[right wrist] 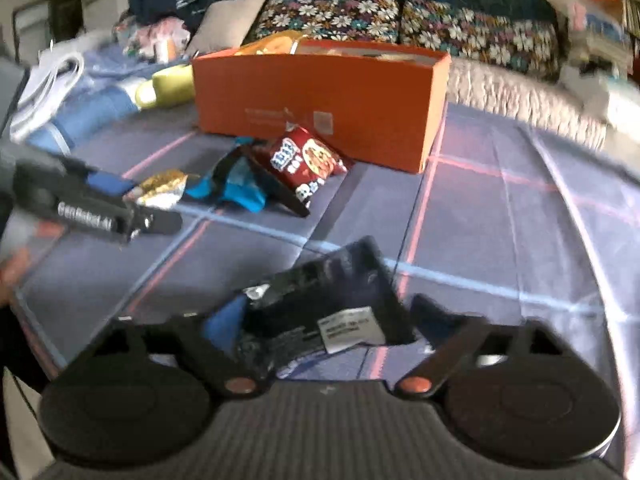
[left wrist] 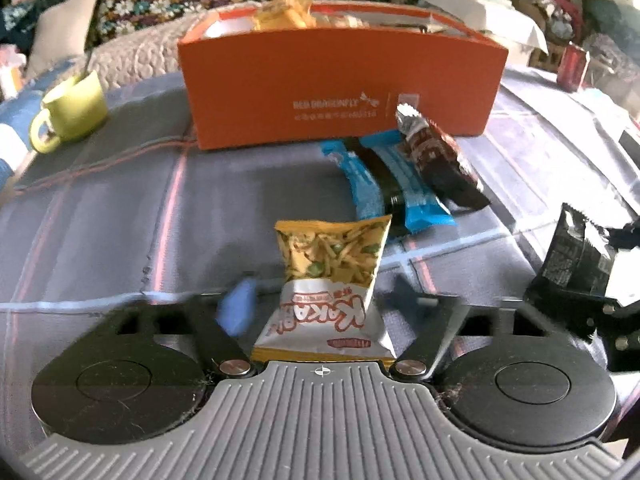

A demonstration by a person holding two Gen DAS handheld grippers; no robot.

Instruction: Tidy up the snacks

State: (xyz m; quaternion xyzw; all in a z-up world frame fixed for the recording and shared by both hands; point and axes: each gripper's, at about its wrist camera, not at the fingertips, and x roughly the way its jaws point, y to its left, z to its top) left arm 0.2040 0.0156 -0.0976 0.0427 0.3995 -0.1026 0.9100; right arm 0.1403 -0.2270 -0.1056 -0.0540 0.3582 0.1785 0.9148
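Left gripper [left wrist: 320, 300] clamped on yellow snack bag [left wrist: 334, 264], held above the checked tablecloth [left wrist: 120, 216]. Right gripper [right wrist: 320, 316] grips black packet [right wrist: 320, 300]. Beyond: 2 blue wrappers [left wrist: 416, 184], dark red packet [left wrist: 436, 156]. Farthest, orange box [left wrist: 340, 84], snacks inside.

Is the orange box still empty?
No, the orange box already holds snack packets, whose tops poke above its rim in the left wrist view.
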